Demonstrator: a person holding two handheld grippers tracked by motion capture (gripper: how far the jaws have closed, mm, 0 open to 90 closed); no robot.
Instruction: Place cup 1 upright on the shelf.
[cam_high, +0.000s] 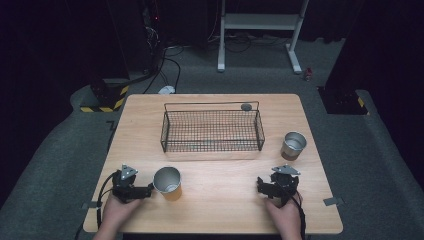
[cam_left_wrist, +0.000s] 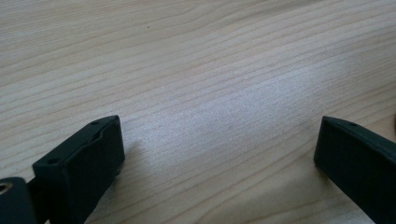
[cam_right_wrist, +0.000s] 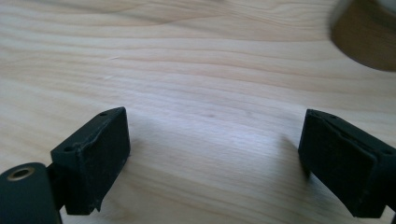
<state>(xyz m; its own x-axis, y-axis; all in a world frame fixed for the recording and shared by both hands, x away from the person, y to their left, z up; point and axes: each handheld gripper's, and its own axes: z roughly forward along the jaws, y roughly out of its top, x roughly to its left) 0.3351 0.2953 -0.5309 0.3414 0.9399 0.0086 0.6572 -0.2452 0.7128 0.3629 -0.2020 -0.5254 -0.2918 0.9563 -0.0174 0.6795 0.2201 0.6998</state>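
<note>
On the near left of the wooden bench (cam_high: 215, 200), the left hand-held gripper (cam_high: 149, 190) rests with its jaws spread wide and nothing between them, just beside a metal cup (cam_high: 168, 182) to its right. A wire basket (cam_high: 212, 131) sits at the far middle. At the near right, the right hand-held gripper (cam_high: 261, 184) also rests released and empty. A second metal cup (cam_high: 293, 145) stands farther off to the right, beside the basket.
</note>
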